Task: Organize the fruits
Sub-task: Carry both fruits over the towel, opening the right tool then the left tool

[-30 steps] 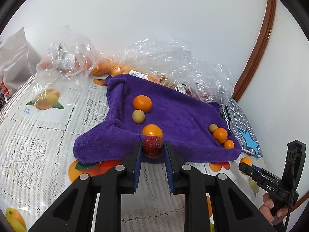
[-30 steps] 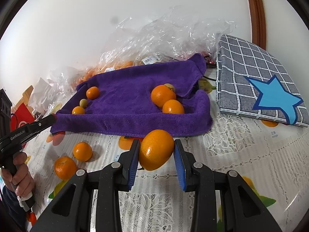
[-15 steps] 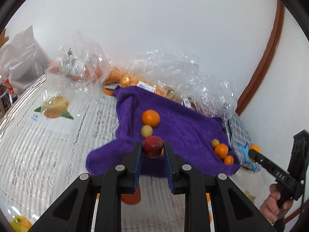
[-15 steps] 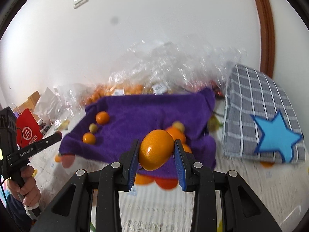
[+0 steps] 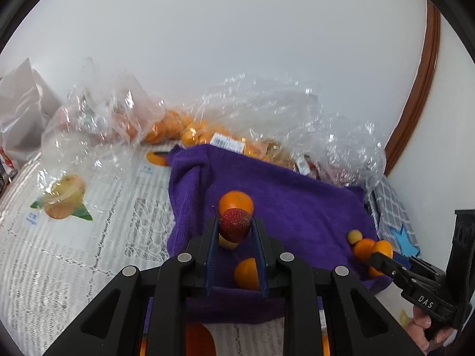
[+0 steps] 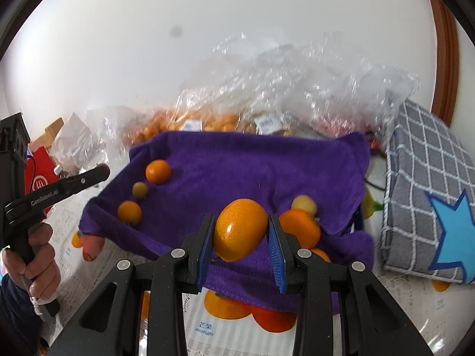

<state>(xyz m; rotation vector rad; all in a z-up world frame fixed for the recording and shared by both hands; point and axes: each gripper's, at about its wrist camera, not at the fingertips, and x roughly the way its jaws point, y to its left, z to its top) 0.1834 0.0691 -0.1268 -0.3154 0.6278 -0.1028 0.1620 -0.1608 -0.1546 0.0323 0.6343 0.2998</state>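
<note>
The left tool (image 5: 234, 229) is clamped on a small red fruit (image 5: 235, 225). It hangs over the near side of the purple towel (image 5: 297, 207), above an orange (image 5: 236, 202) and two more small fruits lying there. The right tool (image 6: 241, 234) squeezes a bigger orange (image 6: 240, 233) at its two sides, over the towel's front edge. A few fruits lie in a little bunch close by.

The red fruit looks soft and light, so a hard pinch could bruise it. The orange is heavier, round and smooth. It could slip or roll, so holding it across the middle is best. The towel is soft and should stop fruit from rolling far.
</note>
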